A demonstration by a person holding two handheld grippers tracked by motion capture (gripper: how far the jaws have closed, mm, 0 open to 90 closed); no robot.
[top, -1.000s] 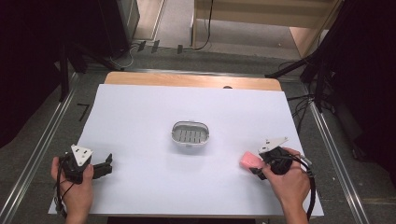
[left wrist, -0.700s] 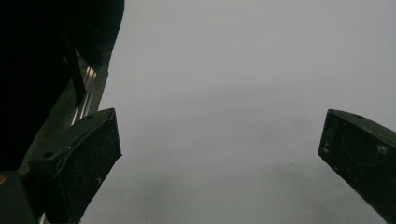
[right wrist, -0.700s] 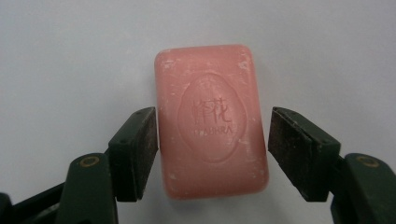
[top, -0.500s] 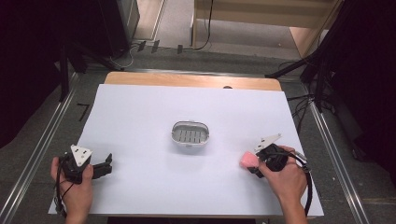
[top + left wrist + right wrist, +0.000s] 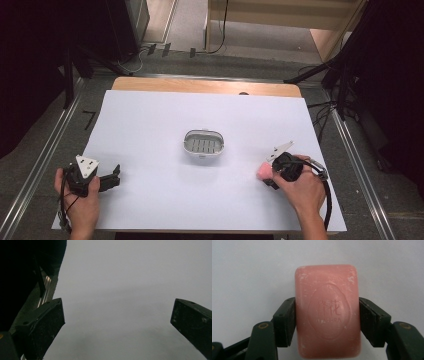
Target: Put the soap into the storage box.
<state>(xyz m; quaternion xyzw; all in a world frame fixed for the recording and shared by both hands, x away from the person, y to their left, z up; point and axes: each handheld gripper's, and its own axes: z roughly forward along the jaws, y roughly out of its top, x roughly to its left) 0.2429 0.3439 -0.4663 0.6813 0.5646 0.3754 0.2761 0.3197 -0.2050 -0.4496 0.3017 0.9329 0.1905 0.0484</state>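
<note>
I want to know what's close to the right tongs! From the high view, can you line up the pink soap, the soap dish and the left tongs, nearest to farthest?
1. Soap: pink, clamped in the right tongs, near the table's right edge.
2. Dish: grey, at the table's middle.
3. Left tongs: far across, by the left edge.
</note>
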